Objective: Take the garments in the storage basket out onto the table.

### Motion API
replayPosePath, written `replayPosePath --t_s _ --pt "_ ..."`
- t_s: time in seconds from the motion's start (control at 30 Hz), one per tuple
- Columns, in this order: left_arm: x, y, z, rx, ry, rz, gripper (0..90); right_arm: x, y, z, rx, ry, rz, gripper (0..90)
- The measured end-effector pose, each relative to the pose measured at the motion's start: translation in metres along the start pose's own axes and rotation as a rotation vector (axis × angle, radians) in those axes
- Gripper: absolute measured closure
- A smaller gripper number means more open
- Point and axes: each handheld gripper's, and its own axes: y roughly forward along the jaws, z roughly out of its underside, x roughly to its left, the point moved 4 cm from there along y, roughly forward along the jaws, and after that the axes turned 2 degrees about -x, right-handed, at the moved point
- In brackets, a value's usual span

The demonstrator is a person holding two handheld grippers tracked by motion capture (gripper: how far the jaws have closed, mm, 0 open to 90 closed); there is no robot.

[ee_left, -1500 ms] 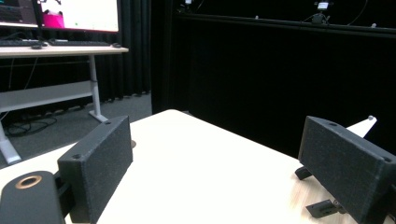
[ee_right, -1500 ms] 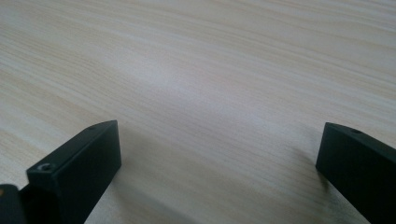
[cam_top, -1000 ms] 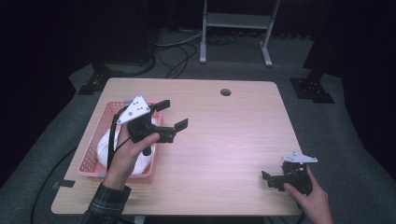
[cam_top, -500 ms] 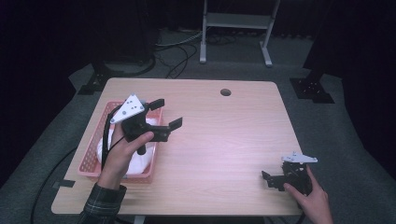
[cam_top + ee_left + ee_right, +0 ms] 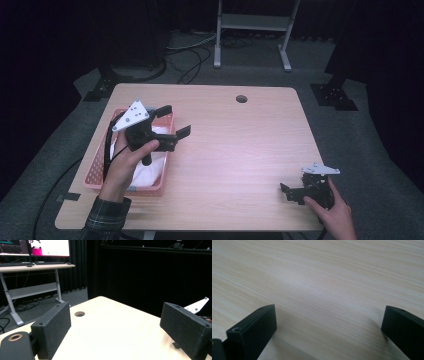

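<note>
In the high view the left gripper (image 5: 172, 122) sits left of centre in the frame, held up in the left hand (image 5: 125, 162) over the right rim of a pink basket (image 5: 95, 167). Its jaws stand wide apart with nothing between them, and they point toward the middle of the desk (image 5: 240, 145). A white cloth (image 5: 150, 170) lies inside the basket, just below the hand, partly hidden by it.

The left gripper view looks level across the desk between the two black jaws; past them are the round hole (image 5: 79, 314) in the desk top and, in the upper left of the frame, another desk with a monitor (image 5: 48, 247) on it.

The right gripper (image 5: 292, 192) is in the lower right of the high view, low on the desk near its front edge, with the right hand (image 5: 335, 215) behind it. Its own view shows both jaws spread wide over bare wood grain, gripping nothing.
</note>
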Motion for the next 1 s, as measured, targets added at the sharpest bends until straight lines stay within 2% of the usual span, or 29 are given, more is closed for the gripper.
replayPosePath --t_s 0.7,1.0 --pt "0.025 -0.024 -0.004 -0.024 -0.011 -0.067 9.3 0.000 0.000 0.000 0.001 0.001 0.000 0.0" --pt "0.034 -0.035 -0.005 -0.016 0.002 -0.104 9.3 0.000 0.000 0.000 0.001 0.002 0.000 0.0"
